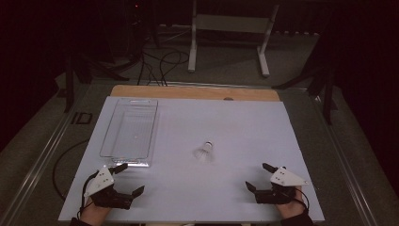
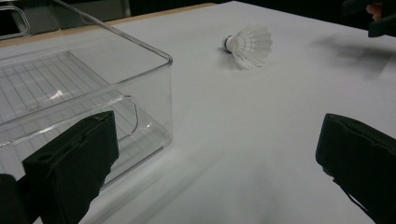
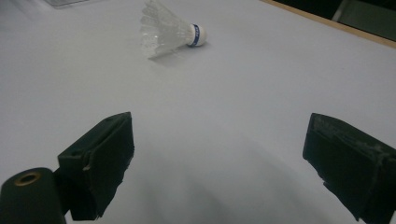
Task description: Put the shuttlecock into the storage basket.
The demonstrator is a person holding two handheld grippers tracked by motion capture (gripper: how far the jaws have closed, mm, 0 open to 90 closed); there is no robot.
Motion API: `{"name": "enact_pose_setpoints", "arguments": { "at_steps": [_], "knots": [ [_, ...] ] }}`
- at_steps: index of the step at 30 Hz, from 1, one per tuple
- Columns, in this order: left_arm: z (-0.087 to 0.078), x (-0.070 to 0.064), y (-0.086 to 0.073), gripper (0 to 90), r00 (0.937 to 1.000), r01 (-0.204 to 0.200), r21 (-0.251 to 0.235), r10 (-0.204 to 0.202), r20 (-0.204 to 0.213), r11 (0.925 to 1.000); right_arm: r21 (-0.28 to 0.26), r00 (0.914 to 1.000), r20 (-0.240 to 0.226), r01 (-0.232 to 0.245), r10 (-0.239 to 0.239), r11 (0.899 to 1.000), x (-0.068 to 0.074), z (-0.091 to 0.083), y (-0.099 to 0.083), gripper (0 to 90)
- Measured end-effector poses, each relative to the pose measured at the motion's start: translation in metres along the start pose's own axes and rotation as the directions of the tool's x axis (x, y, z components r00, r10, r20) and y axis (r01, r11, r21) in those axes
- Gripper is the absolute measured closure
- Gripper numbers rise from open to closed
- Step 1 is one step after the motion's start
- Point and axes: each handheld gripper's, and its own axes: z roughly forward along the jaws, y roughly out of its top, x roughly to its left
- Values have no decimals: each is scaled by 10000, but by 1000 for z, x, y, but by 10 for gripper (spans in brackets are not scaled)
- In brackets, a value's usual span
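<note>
White feathers marked the shuttlecock (image 1: pixel 204 151), which lay on its side on the table (image 1: pixel 235 127), about midway between our two grippers and farther out from us, well apart from both. Its cork end, ringed with a blue band, showed clearly in the right gripper view (image 3: pixel 173 28). We held the left gripper (image 1: pixel 126 180) at the near left of the table, jaws spread wide and gripping nothing, just beside the near end of the clear bin (image 1: pixel 129 132). We kept the right gripper (image 1: pixel 260 176) at the near right, jaws likewise wide apart and bare. The bin stood upright to the shuttlecock's left, not touching it.
</note>
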Motion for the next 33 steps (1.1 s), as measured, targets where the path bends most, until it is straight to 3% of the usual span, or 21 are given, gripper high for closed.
{"name": "enact_pose_setpoints", "arguments": {
  "at_steps": [16,27,33],
  "knots": [
    [0,-3,9,3,9996,-184,137,182,204,9997,-251,9999,87,101,-99,9996,3,-3,2,90],
    [-2,-7,33,3,9985,-398,1191,351,411,9921,-249,9998,-20,186,-186,9995,5,-2,3,90],
    [-1,-7,44,3,9974,-646,1866,573,441,9803,-353,9996,76,292,-290,9989,5,-4,5,100]
  ]
}}
